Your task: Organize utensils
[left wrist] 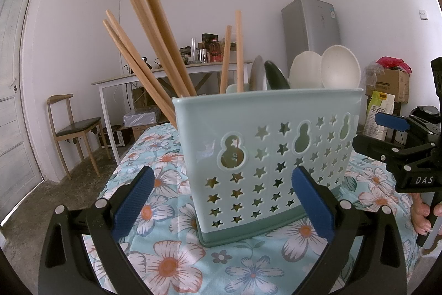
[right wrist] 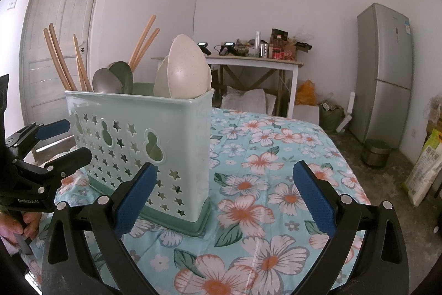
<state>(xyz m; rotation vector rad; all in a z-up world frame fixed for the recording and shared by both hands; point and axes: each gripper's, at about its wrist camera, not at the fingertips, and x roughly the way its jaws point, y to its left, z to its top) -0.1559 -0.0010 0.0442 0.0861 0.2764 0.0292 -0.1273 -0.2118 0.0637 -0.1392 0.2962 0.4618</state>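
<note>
A pale blue-green utensil holder (left wrist: 276, 145) with star cut-outs stands on the floral tablecloth (left wrist: 171, 261). It holds several wooden chopsticks (left wrist: 154, 26), a metal spoon (left wrist: 258, 73), a dark green spoon (left wrist: 276, 76) and two white spoons (left wrist: 339, 68). My left gripper (left wrist: 223, 198) is open and empty, close in front of the holder. My right gripper (right wrist: 226, 195) is open and empty, at the holder's (right wrist: 154, 145) right corner. The white spoons (right wrist: 187, 68) and chopsticks (right wrist: 60, 57) also show in the right wrist view. Each gripper shows in the other's view, the right one (left wrist: 408, 156) and the left one (right wrist: 36, 156).
The table's cloth (right wrist: 276, 156) extends to the right of the holder. Beyond stand a white table with clutter (right wrist: 254, 60), a grey fridge (right wrist: 384, 73), a wooden chair (left wrist: 74, 129), a door (right wrist: 60, 32) and boxes and bags (left wrist: 386, 90) on the floor.
</note>
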